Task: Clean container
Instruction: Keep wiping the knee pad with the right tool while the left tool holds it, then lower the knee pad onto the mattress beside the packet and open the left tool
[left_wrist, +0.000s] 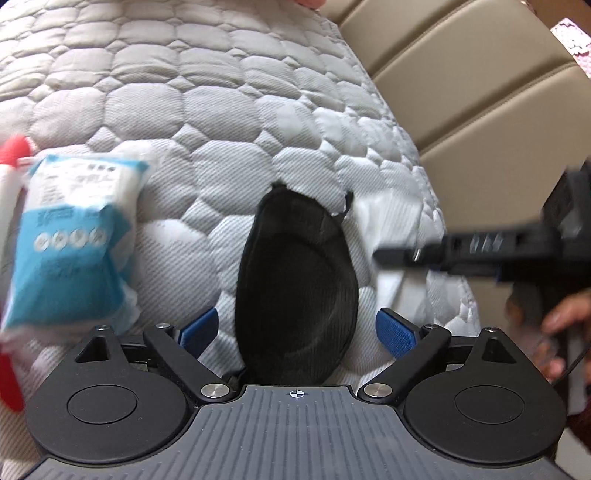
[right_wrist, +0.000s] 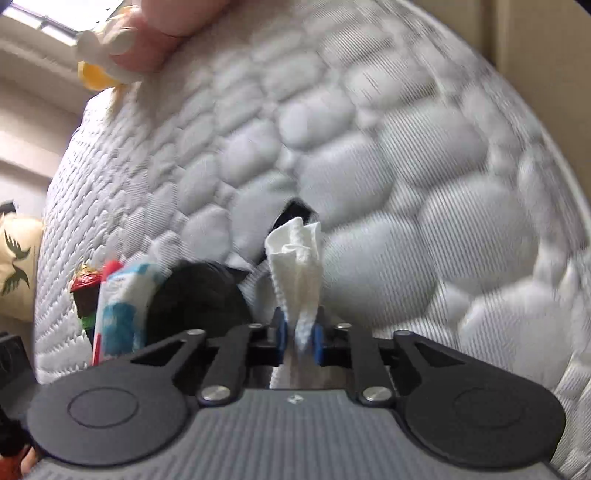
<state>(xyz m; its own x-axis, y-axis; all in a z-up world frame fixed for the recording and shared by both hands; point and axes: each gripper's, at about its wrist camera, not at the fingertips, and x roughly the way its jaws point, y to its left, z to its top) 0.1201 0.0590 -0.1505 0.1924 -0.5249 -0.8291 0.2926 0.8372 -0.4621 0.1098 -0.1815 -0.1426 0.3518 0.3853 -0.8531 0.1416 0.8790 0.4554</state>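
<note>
A black oval fabric case (left_wrist: 297, 291) lies on the white quilted mattress (left_wrist: 229, 110), between the spread blue pads of my left gripper (left_wrist: 297, 332), which is open and empty. The case also shows in the right wrist view (right_wrist: 195, 299) as a dark round shape at lower left. My right gripper (right_wrist: 298, 334) is shut on a crumpled white tissue (right_wrist: 295, 258) that stands up from the pads. In the left wrist view the right gripper (left_wrist: 461, 251) comes in blurred from the right, beside the case.
A blue and white tissue pack (left_wrist: 70, 243) lies left of the case, with red items (left_wrist: 14, 151) beside it. A beige padded headboard (left_wrist: 461, 92) runs along the right. A small figurine (right_wrist: 86, 291) and a cushion (right_wrist: 18, 266) stand at the left.
</note>
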